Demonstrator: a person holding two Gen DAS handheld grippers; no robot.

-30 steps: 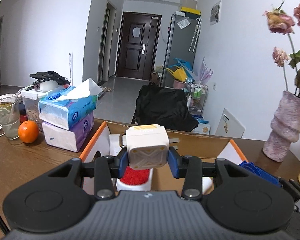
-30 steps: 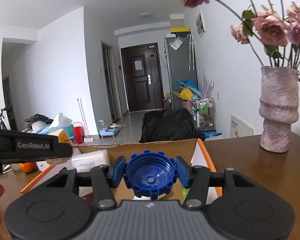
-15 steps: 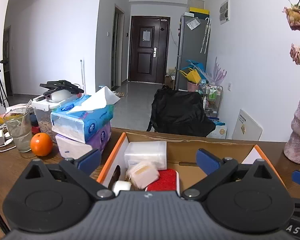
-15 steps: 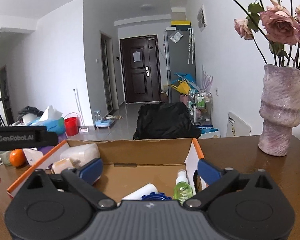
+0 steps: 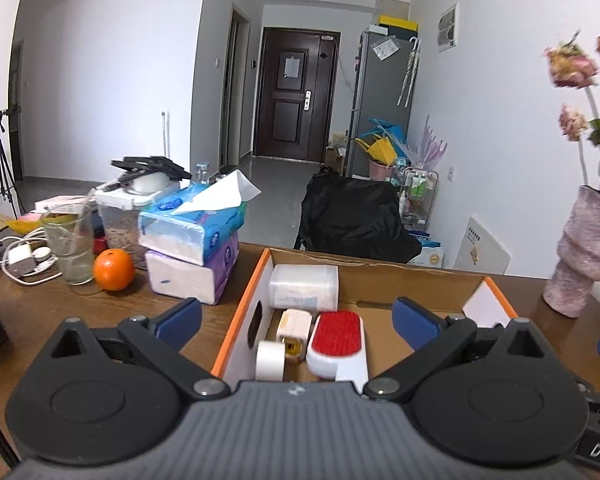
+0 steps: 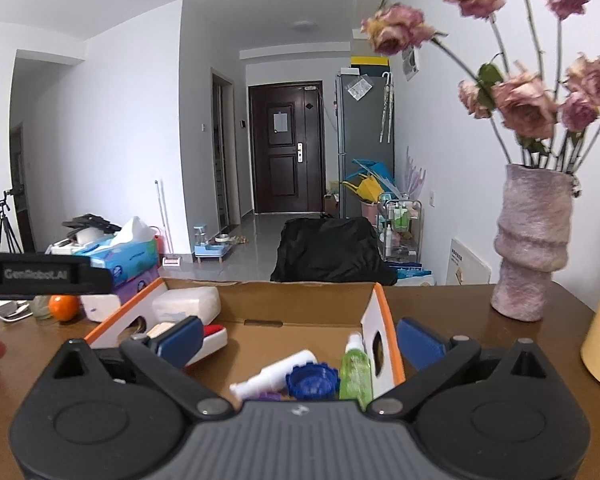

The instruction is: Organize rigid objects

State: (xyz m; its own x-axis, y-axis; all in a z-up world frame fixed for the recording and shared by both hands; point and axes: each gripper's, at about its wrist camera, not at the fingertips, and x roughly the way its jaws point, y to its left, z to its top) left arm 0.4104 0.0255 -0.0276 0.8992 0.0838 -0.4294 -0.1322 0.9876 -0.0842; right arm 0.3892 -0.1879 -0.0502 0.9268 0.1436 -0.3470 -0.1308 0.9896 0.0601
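**Both grippers released over the cardboard box**

My left gripper point(image 5: 296, 316) stands spread wide with nothing between its blue pads; its jaws have just been opening. Below it, in the lower middle of the frame, the cardboard box point(image 5: 240, 312) with orange rims holds the boxy white charger point(image 5: 294, 330), lying just beside a red-bristled brush point(image 5: 337, 340), a white tape roll point(image 5: 270, 360) and a frosted plastic tub point(image 5: 303, 287).

My right gripper point(image 6: 300, 340) is likewise released, its jaws having just been opening. The ridged blue cap point(image 6: 312, 380) lies on the box floor at lower centre, between a white bottle point(image 6: 274, 374) and a green bottle point(image 6: 355, 372).

Left of the box on the wooden table point(image 5: 60, 300) sit stacked tissue packs point(image 5: 192, 248), an orange point(image 5: 113, 269) and a glass point(image 5: 69, 240). A rough pink vase point(image 6: 530, 244) of dried roses stands at the right.
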